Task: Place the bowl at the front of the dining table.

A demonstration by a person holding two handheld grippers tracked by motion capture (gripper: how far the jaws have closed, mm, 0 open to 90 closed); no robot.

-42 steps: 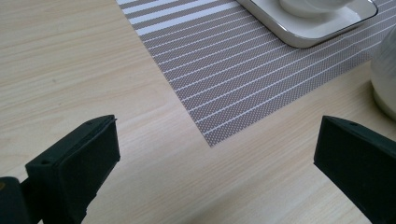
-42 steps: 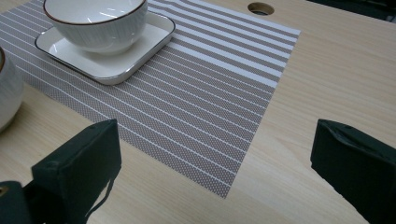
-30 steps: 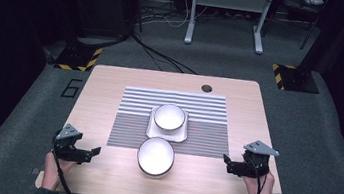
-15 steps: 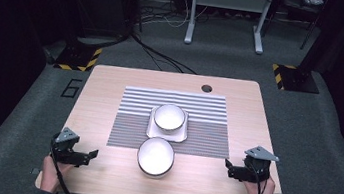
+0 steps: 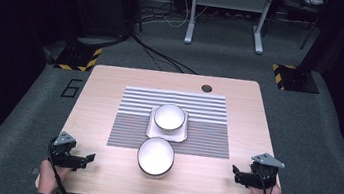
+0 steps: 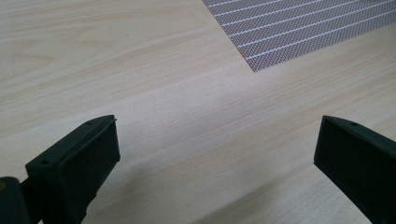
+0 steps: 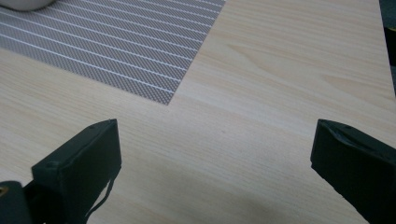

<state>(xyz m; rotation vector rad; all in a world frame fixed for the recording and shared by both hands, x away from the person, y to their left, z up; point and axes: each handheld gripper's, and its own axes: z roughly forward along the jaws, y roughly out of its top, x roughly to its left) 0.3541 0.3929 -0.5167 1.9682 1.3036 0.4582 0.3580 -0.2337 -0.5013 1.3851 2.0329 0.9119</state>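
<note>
Wooden table (image 5: 110, 94), striped mat (image 5: 207, 117). We log two white bowls: one (image 5: 155, 156) near edge, one (image 5: 169, 117) on tray (image 5: 151, 130). Left gripper (image 5: 87, 157), right gripper (image 5: 235, 171): jaws wide, holding nothing.

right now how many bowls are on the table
2. One bowl sits on a white square plate on the striped mat; the other bowl stands nearer the person, overlapping the mat's near edge.
</note>
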